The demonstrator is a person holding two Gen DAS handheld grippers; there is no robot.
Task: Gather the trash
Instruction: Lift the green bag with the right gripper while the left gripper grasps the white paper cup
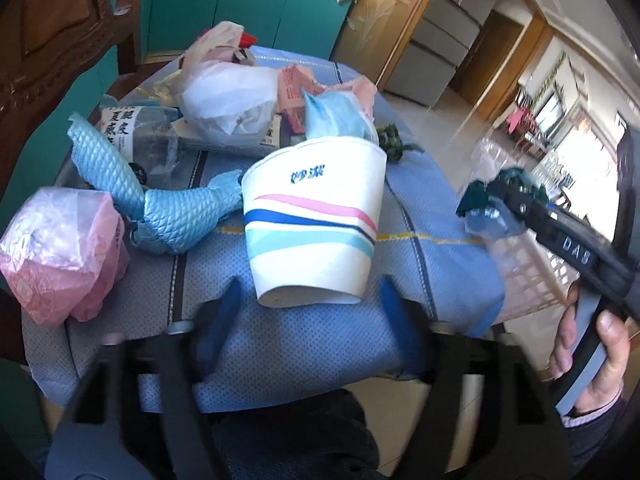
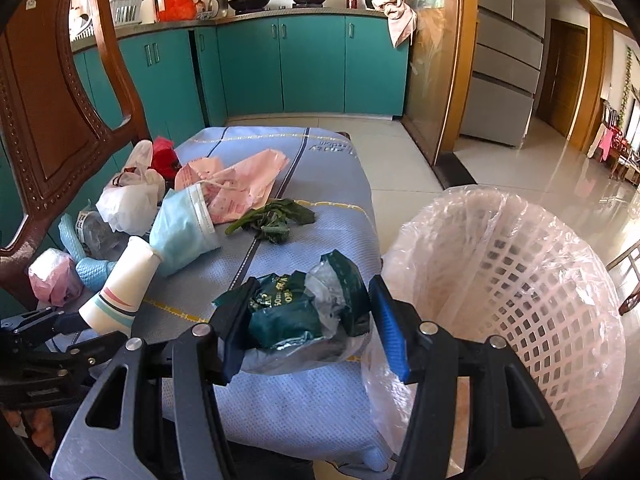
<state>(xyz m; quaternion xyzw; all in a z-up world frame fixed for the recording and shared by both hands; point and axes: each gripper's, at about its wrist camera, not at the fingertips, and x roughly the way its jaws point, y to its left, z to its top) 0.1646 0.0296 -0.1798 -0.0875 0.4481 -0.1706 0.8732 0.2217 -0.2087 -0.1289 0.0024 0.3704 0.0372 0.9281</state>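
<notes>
Right wrist view: the right hand-held gripper [image 2: 304, 320] pinches a crumpled green wrapper [image 2: 296, 312], light and soft; the lined basket [image 2: 520, 280] stands just right of it.

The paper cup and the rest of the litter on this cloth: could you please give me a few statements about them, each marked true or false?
1. The right claw grips a dark green wrapper. True.
2. The paper cup is inside the bin. False: it lies on the blue cloth, mask stuffed in.
3. The bin has a clear liner. True.
4. The left claw grips the cup. False: its jaws stand apart from it.
</notes>
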